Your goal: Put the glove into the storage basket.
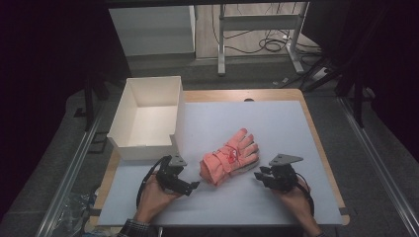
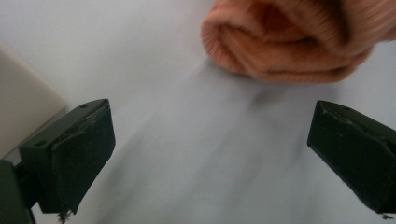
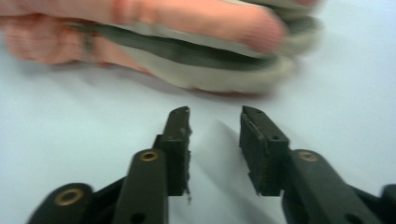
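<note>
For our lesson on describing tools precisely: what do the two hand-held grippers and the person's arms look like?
The left gripper and the right gripper are black, angular two-jaw tools, each topped by a grey three-cornered plate, with a black cable looping back along the hand. The jaws are flat, blocky and dark; brass-coloured rivets mark the right gripper's linkage. A dark patterned cuff shows at the left wrist.
</note>
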{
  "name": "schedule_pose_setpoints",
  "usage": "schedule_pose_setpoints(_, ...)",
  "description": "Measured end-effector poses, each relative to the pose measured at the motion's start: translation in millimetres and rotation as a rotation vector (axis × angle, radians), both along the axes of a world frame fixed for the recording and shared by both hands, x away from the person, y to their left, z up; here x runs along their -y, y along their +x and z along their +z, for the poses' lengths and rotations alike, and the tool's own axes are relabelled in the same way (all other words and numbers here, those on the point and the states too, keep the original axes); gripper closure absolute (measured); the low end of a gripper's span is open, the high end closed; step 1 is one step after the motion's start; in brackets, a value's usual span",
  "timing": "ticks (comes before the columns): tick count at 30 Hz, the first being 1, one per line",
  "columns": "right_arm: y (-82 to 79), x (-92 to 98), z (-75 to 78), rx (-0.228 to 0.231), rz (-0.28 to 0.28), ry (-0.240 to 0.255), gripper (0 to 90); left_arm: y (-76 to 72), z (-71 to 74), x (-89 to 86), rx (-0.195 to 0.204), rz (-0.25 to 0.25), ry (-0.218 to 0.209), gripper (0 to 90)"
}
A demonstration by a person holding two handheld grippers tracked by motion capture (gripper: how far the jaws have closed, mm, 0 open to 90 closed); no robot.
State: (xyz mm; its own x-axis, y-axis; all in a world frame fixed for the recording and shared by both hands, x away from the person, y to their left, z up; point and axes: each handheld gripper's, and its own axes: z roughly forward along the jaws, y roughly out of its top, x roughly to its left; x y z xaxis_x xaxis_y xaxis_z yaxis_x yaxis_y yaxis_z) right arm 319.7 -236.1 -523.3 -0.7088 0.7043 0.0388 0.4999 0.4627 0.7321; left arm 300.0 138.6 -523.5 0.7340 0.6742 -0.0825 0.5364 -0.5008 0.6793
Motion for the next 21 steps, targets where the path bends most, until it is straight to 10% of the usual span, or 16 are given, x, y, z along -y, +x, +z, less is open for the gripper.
schedule_pose_setpoints(21,16.0,41.1,-5.3,0.045,-0.132,-0.059,26.0,22.7,66.5,48.4,0.003,-0.126,0.033,0.0)
